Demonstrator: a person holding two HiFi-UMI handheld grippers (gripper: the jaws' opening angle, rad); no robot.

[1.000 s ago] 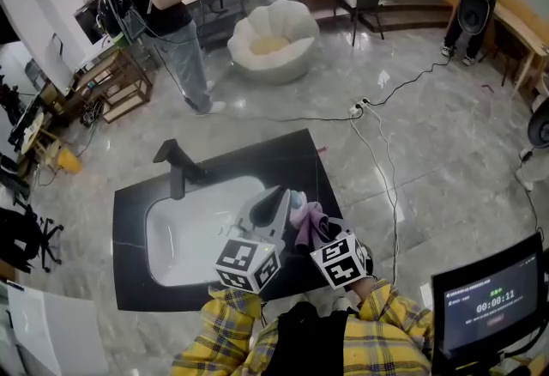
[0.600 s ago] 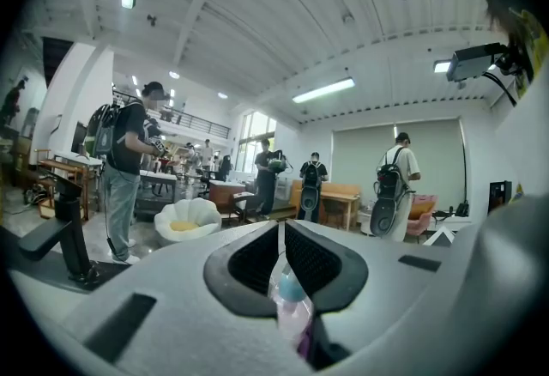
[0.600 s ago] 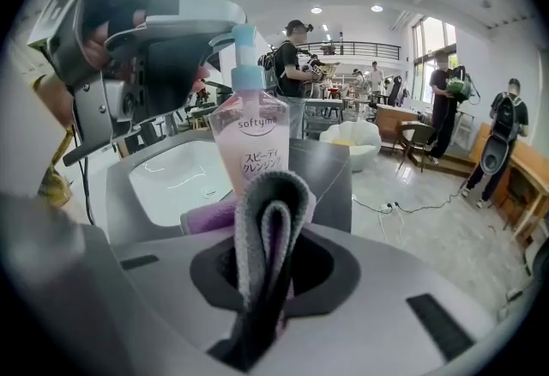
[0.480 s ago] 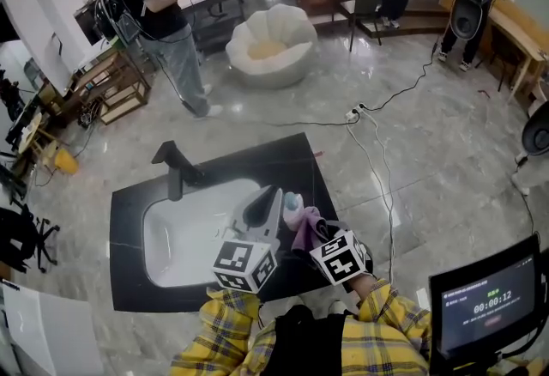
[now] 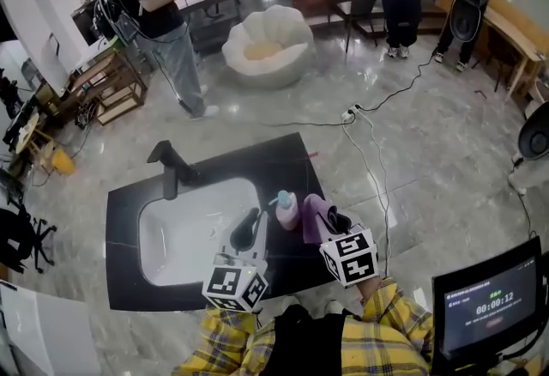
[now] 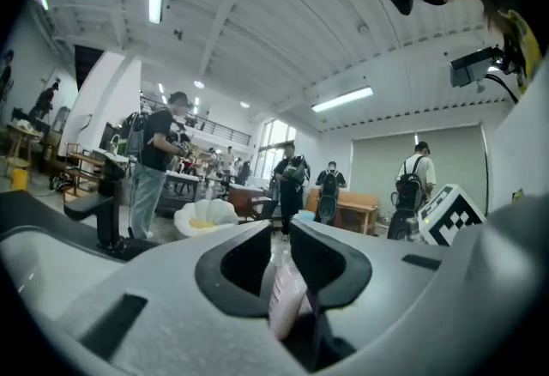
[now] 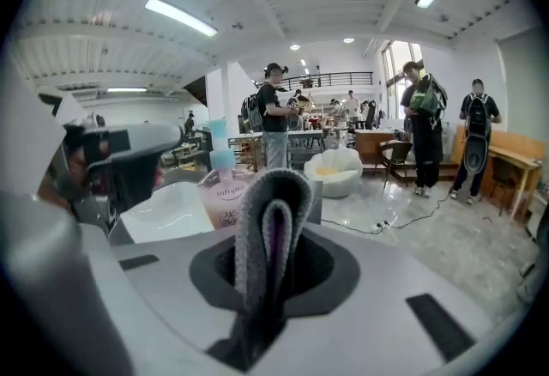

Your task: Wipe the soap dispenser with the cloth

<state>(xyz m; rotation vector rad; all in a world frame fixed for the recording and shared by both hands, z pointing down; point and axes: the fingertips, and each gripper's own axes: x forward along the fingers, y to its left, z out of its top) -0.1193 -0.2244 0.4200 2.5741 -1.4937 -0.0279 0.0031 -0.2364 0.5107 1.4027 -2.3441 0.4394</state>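
Dispenser [image 5: 287, 210] stands free on counter [image 5: 292, 161] at sink's [image 5: 184, 233] right rim, between both grippers. Long axis vertical, spout toward sink, label facing right gripper [image 7: 273, 233]. That one is clamped on folded cloth [image 5: 316, 215], with the loop out front as a pad, just beside the bottle. Left gripper [image 5: 247, 231] is near-closed, just cracked a hair, gripping nothing and clear of the bottle.

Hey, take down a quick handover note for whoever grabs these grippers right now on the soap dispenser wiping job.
Left gripper: jaws almost together, apparently empty, just left of the dispenser.
Right gripper: shut on the cloth, folded upright between the jaws.
Dispenser: upright on the counter beside the sink, cloth close on its right; contact unclear.
Done: cloth in grip. Left: wipe the dispenser; how much is wiped already doesn't show.
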